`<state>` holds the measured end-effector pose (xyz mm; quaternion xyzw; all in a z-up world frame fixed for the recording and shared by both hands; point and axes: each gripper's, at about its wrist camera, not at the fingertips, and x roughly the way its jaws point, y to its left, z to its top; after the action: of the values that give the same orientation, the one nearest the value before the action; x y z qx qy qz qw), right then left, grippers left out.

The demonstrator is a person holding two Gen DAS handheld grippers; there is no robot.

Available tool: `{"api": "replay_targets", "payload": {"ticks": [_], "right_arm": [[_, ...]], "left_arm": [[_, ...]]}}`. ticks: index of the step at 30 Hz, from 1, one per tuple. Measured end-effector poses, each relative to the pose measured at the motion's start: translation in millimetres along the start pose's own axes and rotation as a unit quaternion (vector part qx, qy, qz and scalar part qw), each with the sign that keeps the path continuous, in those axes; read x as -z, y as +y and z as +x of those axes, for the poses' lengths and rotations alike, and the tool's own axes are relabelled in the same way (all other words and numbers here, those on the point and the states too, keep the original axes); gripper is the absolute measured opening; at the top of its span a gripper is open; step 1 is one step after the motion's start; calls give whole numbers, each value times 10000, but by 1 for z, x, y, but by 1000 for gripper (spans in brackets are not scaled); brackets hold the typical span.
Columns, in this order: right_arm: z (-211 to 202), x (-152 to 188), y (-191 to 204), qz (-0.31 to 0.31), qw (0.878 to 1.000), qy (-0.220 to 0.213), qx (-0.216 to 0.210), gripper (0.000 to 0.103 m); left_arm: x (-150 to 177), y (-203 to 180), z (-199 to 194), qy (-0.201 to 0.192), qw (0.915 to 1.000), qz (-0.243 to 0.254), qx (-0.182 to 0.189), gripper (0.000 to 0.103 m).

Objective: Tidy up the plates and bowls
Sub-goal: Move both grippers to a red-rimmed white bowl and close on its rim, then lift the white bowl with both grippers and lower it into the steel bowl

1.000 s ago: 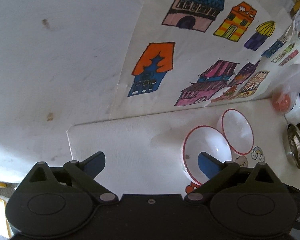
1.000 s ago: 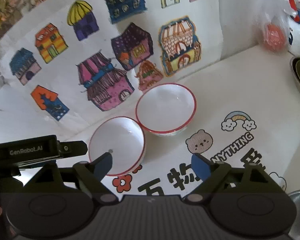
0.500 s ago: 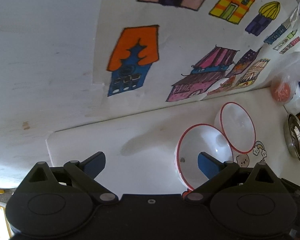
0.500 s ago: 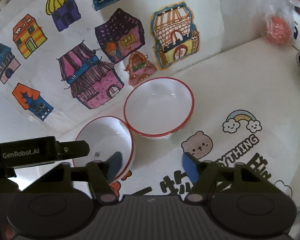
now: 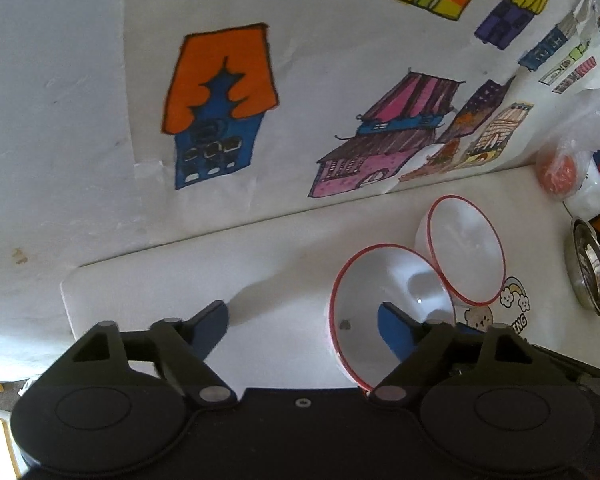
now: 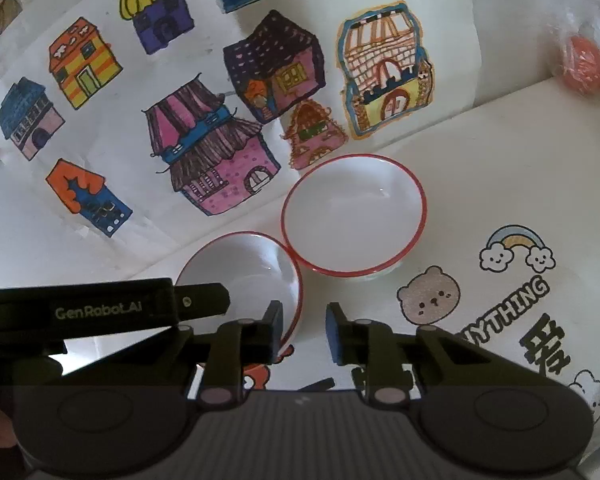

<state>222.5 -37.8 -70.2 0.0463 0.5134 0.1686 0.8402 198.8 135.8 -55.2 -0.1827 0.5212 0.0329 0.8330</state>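
Two white bowls with red rims stand side by side on the white table. The near bowl touches the far bowl. My left gripper is open; its right finger reaches over the near bowl, its left finger is over bare table. My right gripper has narrowed to a small gap. Its left finger sits inside the near bowl's right rim, its right finger just outside. The rim is between the pads, apparently not clamped.
A wall poster of coloured houses rises right behind the bowls. A steel bowl stands at the right. A bagged orange object and a white container sit at the back right. Cartoon print covers the table cover.
My right gripper has closed from wide open to a narrow gap and moved left over the near bowl's rim. My left gripper has shifted a little closer to the near bowl and stayed open.
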Motion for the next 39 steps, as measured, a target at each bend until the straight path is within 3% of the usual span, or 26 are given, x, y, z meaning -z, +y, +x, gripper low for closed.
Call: {"api": "replay_targets", "payload": {"ticks": [8, 14, 16, 17, 30, 39], "right_arm": [[-1, 1, 2, -88, 9999, -8, -123, 14], [-4, 4, 0, -103, 9998, 5, -172, 11], [-6, 6, -1, -98, 9998, 4, -159, 10], [-7, 8, -3, -78, 9998, 6, -163, 10], [-55, 22, -17, -47, 9995, -278, -157, 9], [-103, 52, -49, 174, 9982, -567, 14, 9]], "left_arm": [[1, -7, 3, -27, 9999, 66, 105, 67], [2, -13, 5, 39, 9997, 173, 166, 33], [3, -14, 5, 86, 9996, 195, 189, 17], [4, -15, 5, 102, 9995, 217, 202, 14], [26, -40, -16, 122, 9992, 317, 187, 14], [46, -74, -40, 40, 9974, 608, 379, 14]]}}
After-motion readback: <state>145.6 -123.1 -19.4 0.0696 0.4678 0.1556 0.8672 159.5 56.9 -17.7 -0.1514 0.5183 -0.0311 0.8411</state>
